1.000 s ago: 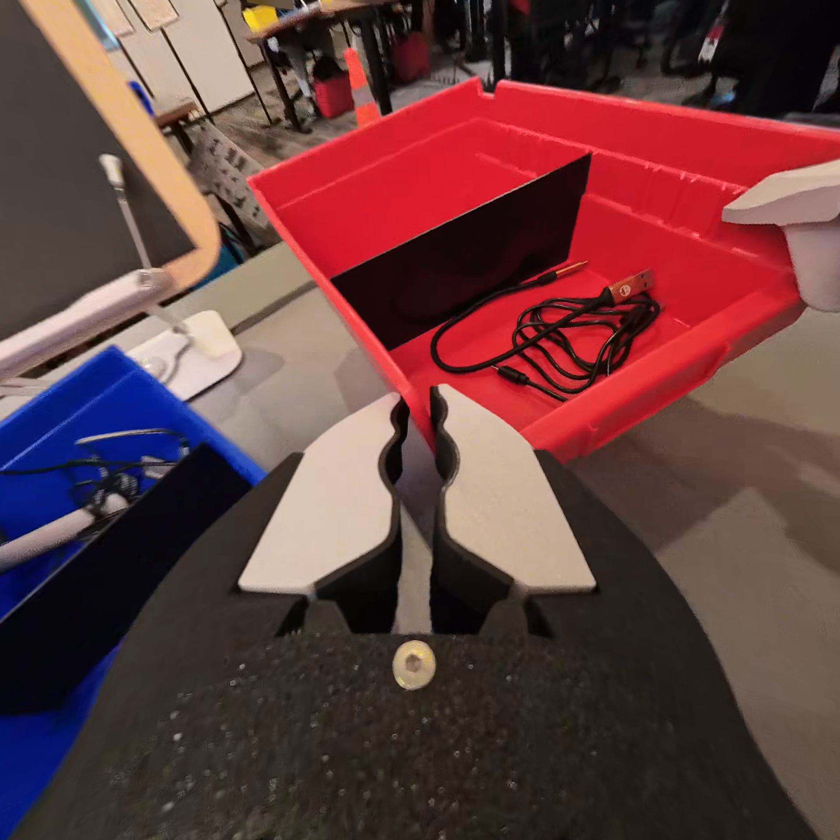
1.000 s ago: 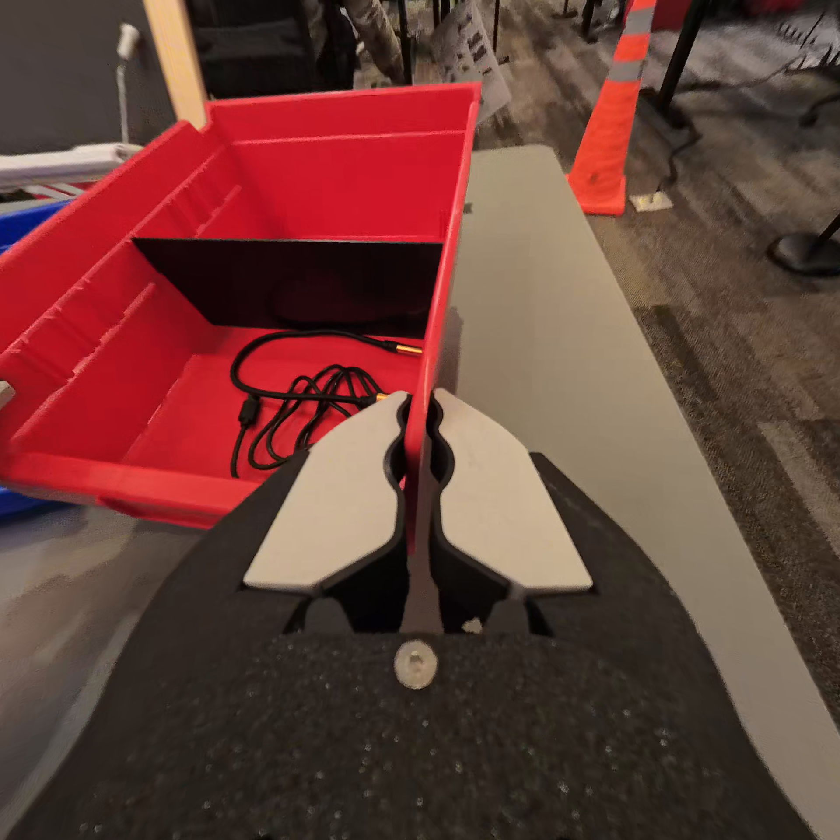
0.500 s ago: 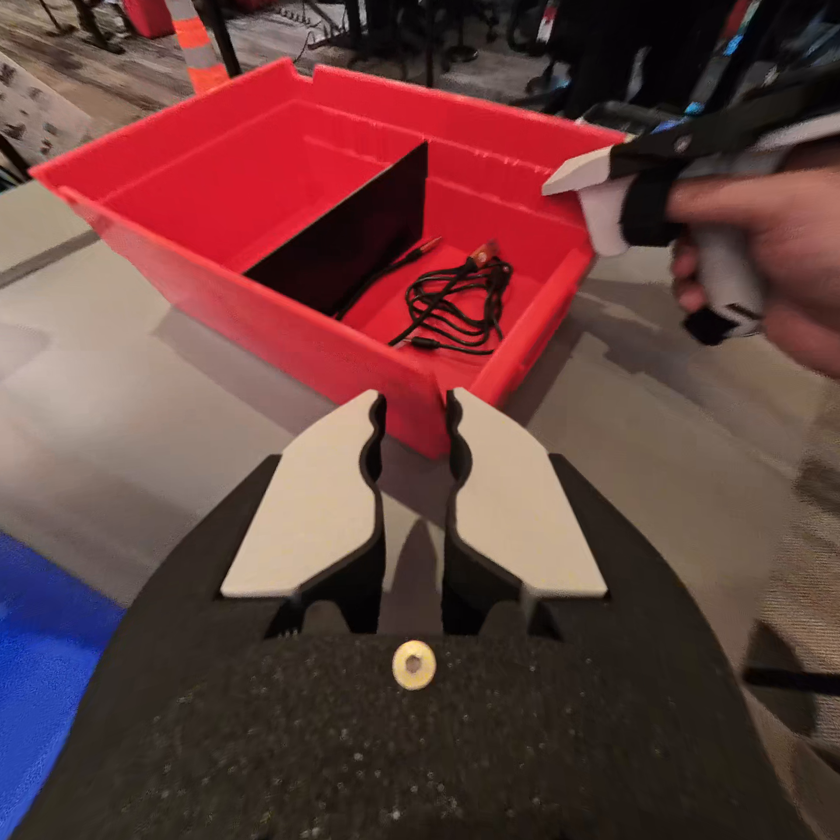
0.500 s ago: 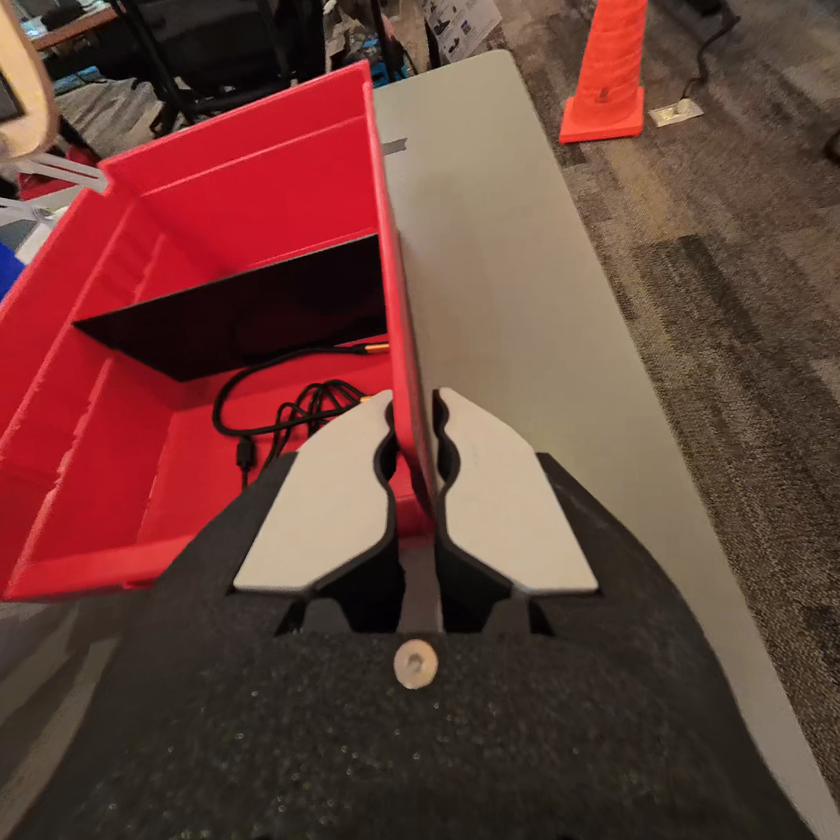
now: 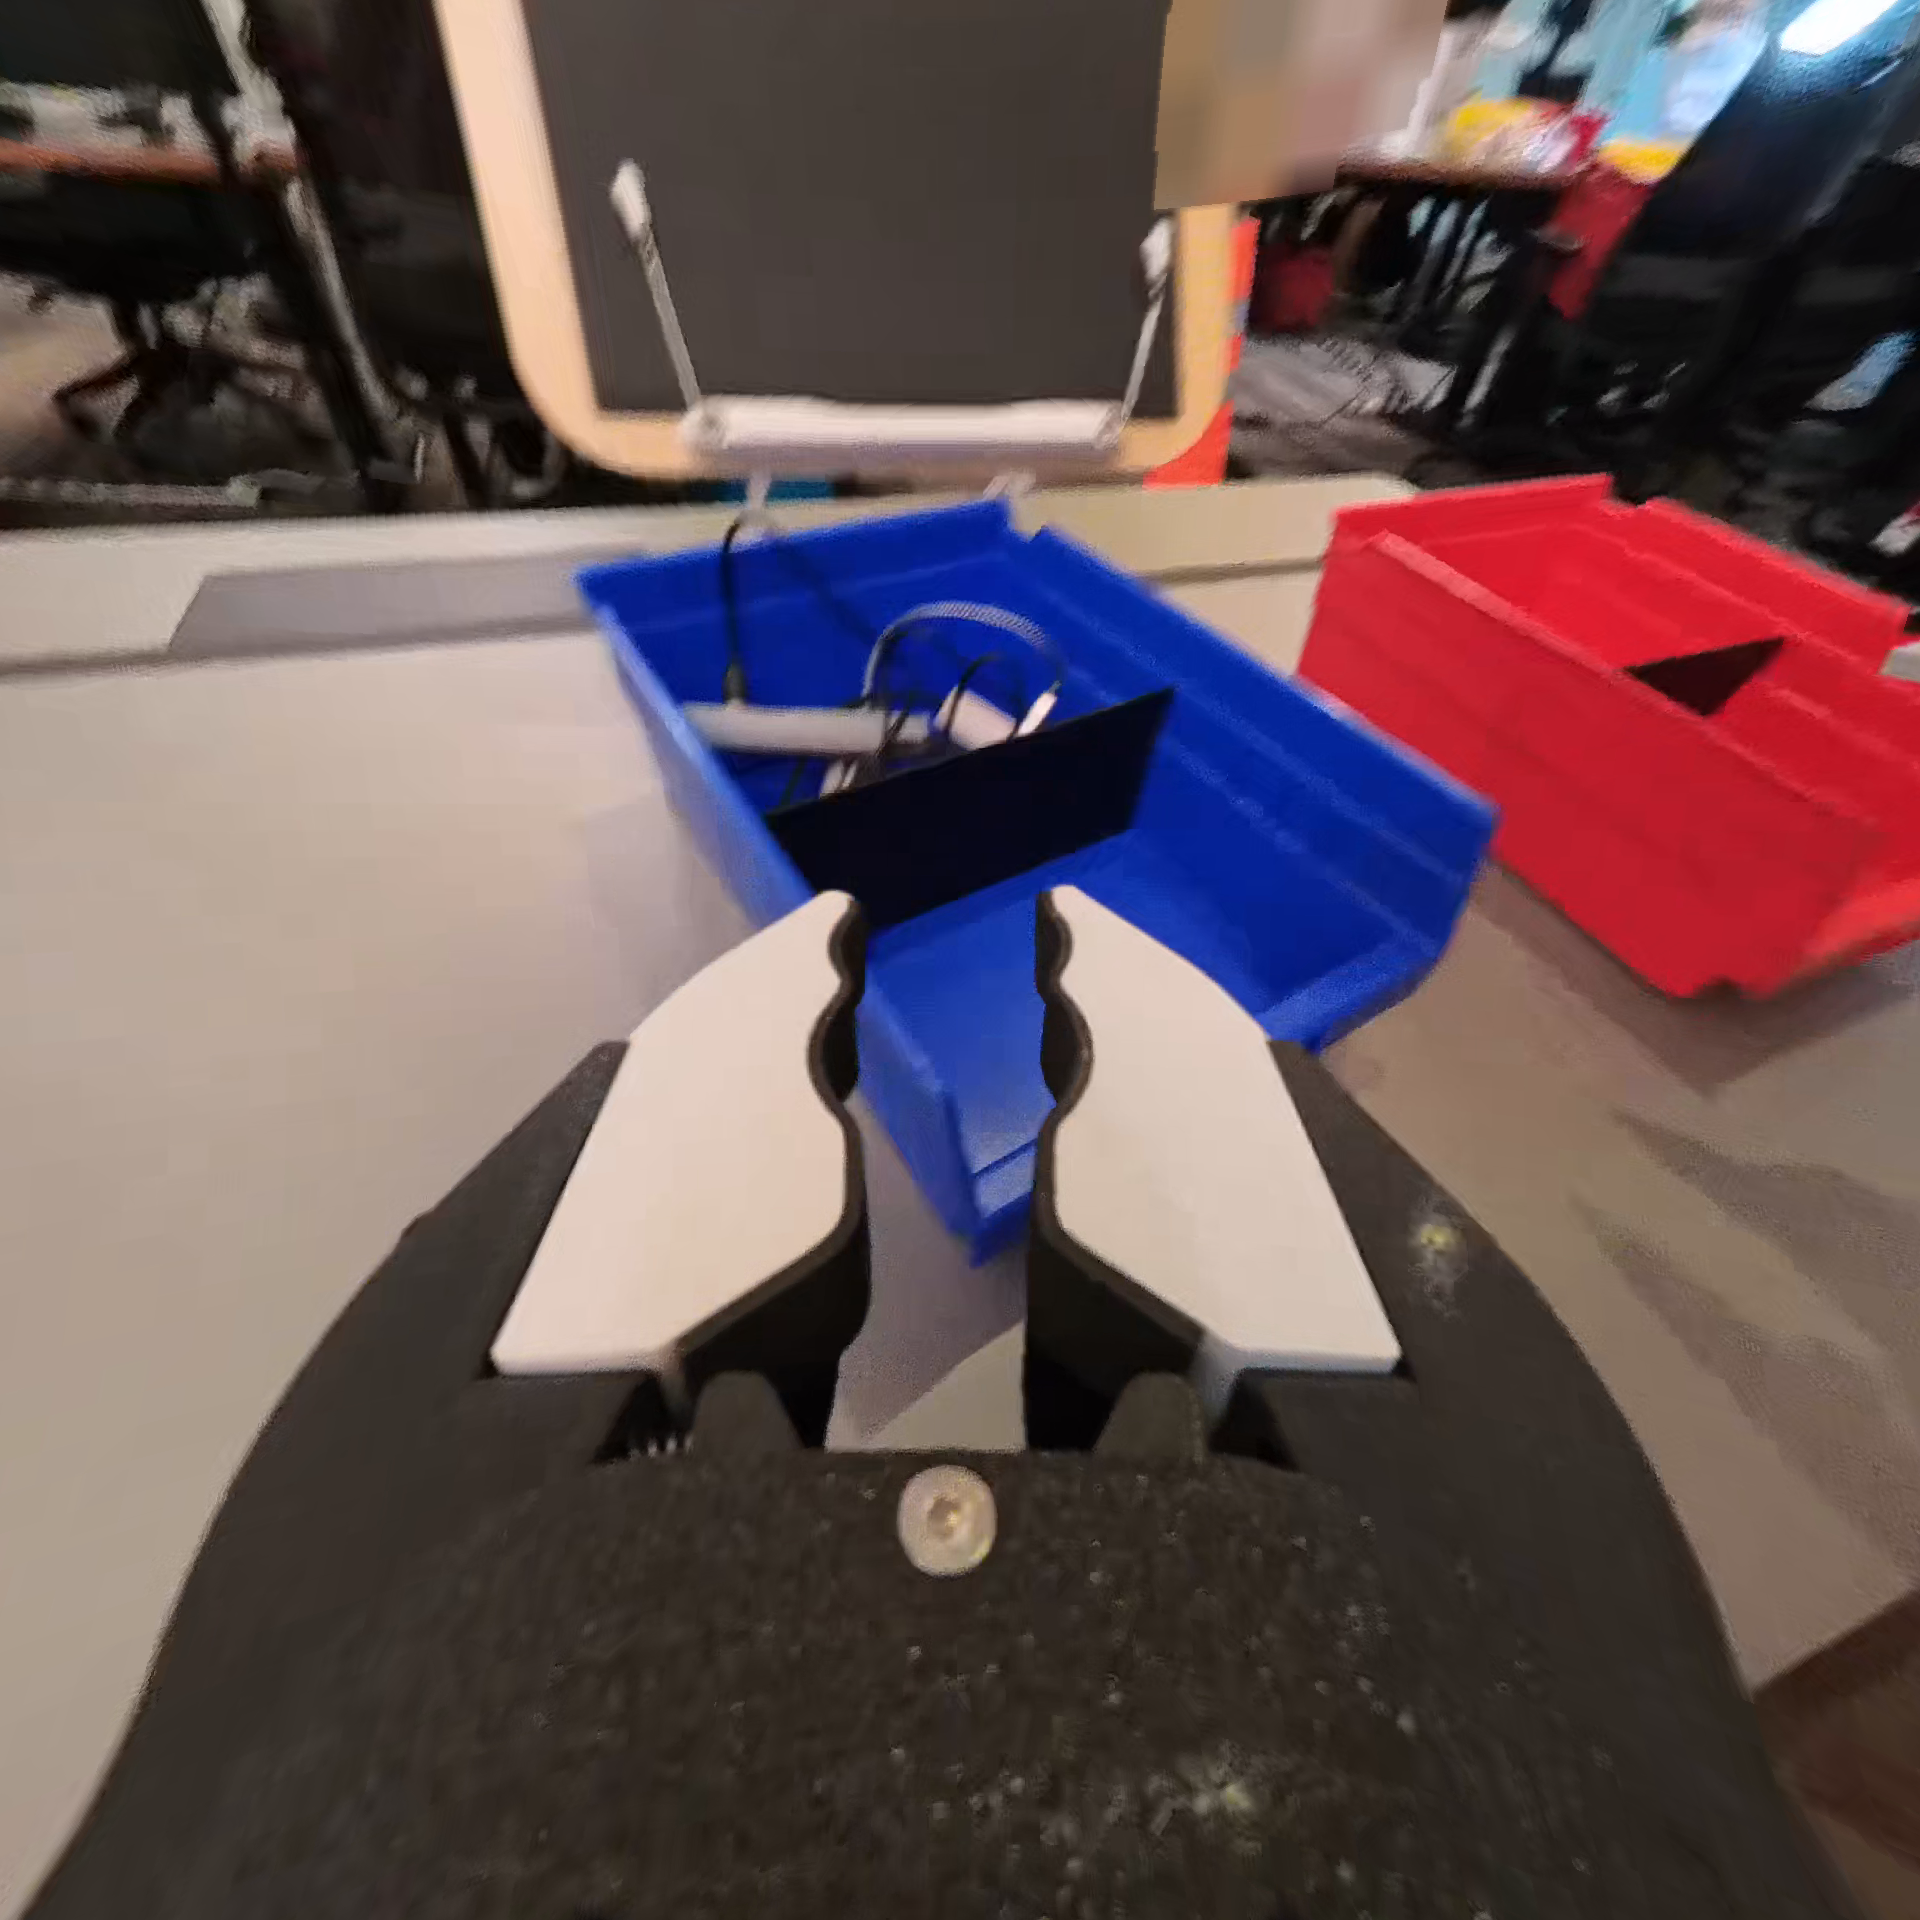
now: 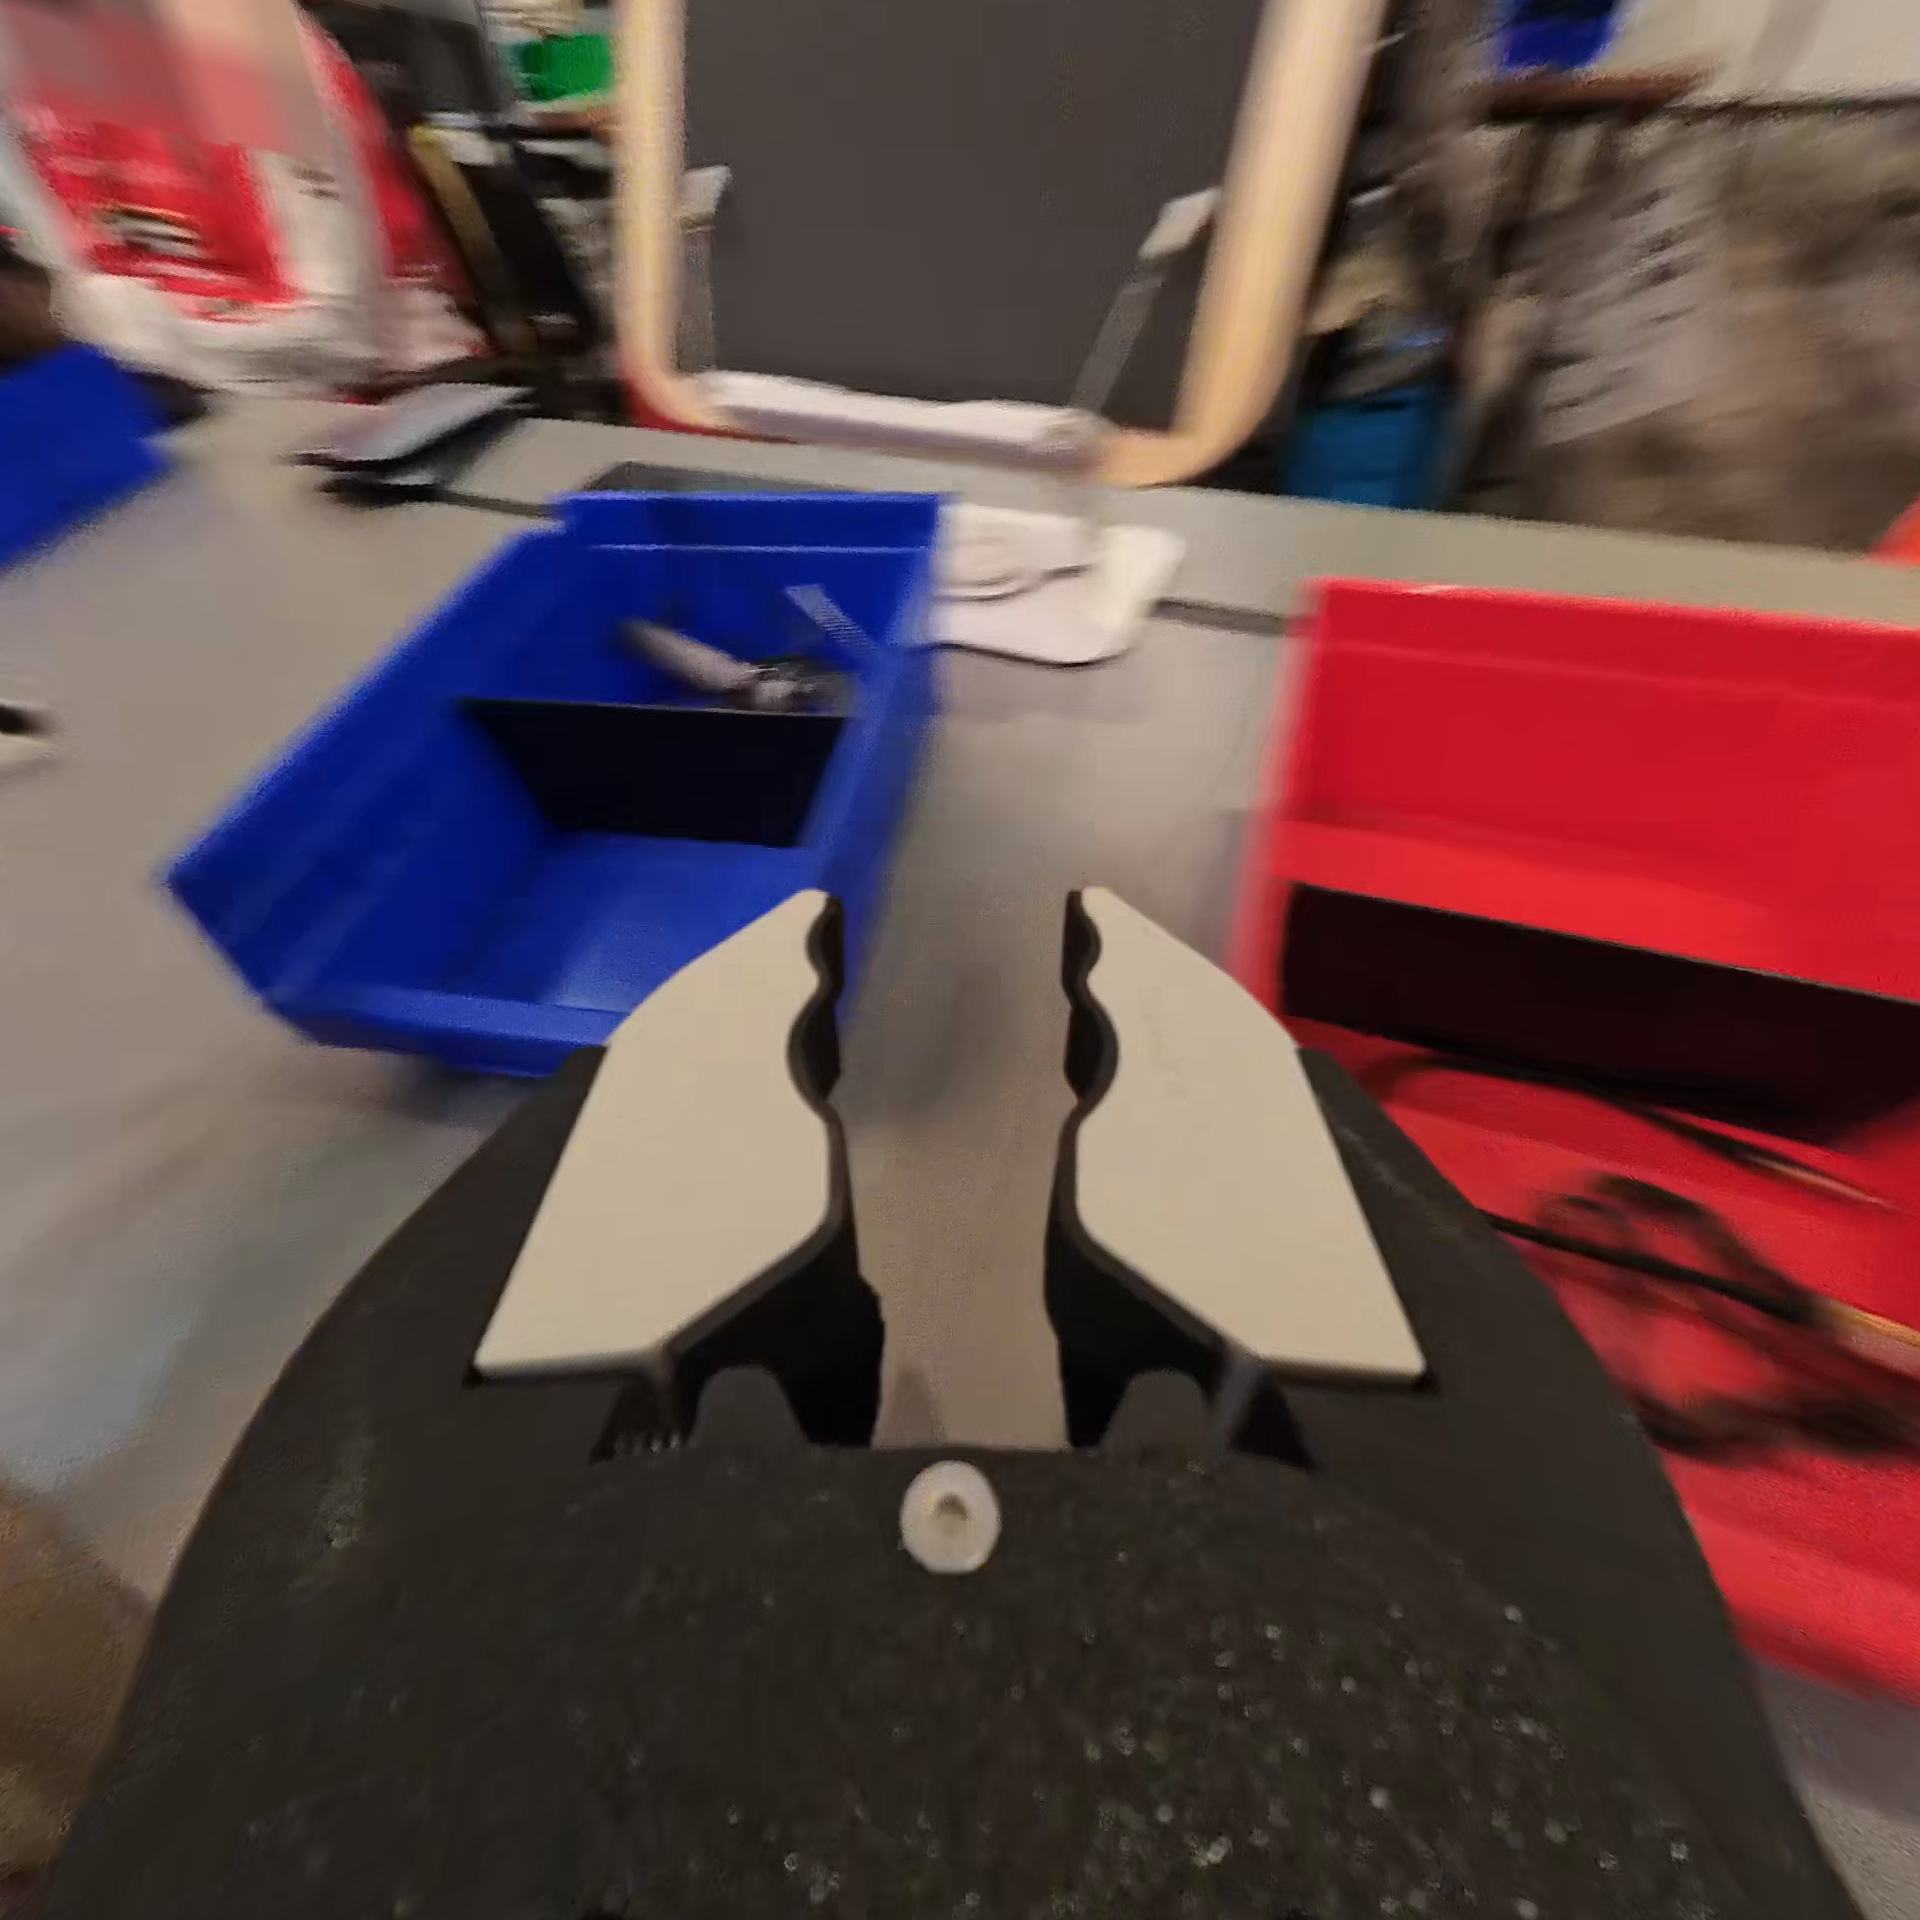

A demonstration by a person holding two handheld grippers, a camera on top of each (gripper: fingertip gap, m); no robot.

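Observation:
My left gripper (image 5: 945, 914) is open and empty, held above the near end of a blue bin (image 5: 1299, 821). The blue bin has a black divider (image 5: 977, 821); behind it lie tangled cables and a white stick-shaped item (image 5: 821, 727). A red bin (image 5: 1621, 831) stands to the right. My right gripper (image 6: 951, 909) is open and empty over the grey table (image 6: 977, 790), between the blue bin (image 6: 416, 883) and the red bin (image 6: 1579, 769). The red bin holds a black divider (image 6: 1558, 987) and a black cable (image 6: 1704, 1247). The right wrist view is blurred.
A dark board with a light wooden frame (image 5: 852, 208) stands behind the bins on a white stand (image 5: 894, 426); its white base (image 6: 1049, 603) lies on the table. The table's right edge (image 5: 1849, 1621) is near. An orange cone (image 5: 1195, 447) and furniture are beyond. Spacing between my two grippers at the tips: around 25 centimetres. Between my left fingertips and the white stick-shaped item (image 5: 821, 727) there is roughly 25 centimetres. Seen from the right wrist view (image 6: 711, 664) as well.
Both grippers have let go of the red bin's walls, opened and pulled back. Both views have swung towards the blue bin and the board; the red bin rests on the table.

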